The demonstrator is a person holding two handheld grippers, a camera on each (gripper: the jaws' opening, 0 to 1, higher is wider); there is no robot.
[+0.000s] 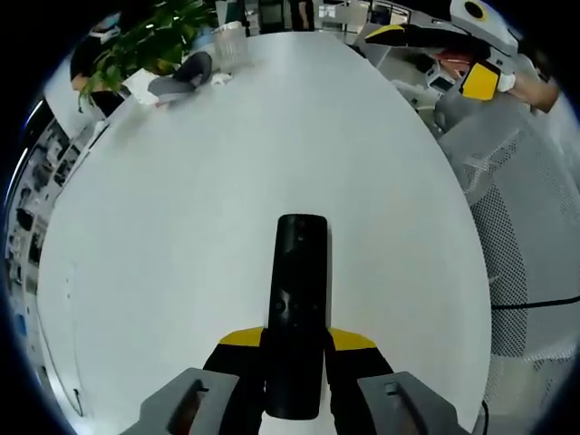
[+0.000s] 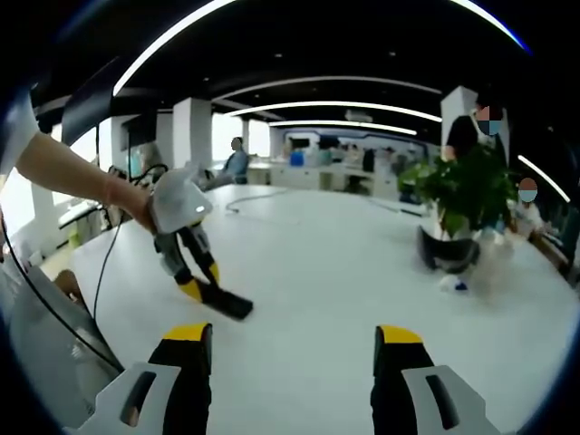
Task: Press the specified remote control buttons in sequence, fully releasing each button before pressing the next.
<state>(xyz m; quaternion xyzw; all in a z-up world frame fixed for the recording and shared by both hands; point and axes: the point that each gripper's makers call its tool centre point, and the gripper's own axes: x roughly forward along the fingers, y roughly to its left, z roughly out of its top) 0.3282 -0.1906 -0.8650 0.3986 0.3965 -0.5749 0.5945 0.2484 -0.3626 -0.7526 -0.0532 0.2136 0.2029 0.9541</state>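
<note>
We find the remote control (image 1: 297, 308), a long black bar, clamped near its lower end between the jaws of the left gripper (image 1: 296, 358). In the left gripper view the yellow-tipped jaws press against both long sides of the remote, and its far end points away across the white table (image 1: 181, 236). Small buttons show as faint marks on its upper face; we cannot read them.

In the right gripper view we see the same arrangement from the side: the left gripper (image 2: 210, 292), held in a person's hand (image 2: 136, 204), angles downward, and the remote control (image 2: 228, 303) lies low against the white table (image 2: 344, 272) at the tips of that gripper. Whether the remote rests fully on the surface or is slightly raised, we cannot tell.

The right gripper (image 2: 294, 349) stands wide open, its two yellow-tipped jaws well apart with nothing between them. It is well apart from the remote. In the left gripper view we note the right gripper (image 1: 480, 54) at the upper right, beyond the table edge, above a white mesh chair (image 1: 517, 217).

At the far end of the table stands a potted plant (image 2: 458, 204), also seen in the left gripper view (image 1: 149, 41), with a dark rounded object (image 1: 181, 77) lying beside it. Seated people (image 2: 237, 161) and office desks occupy the background.
</note>
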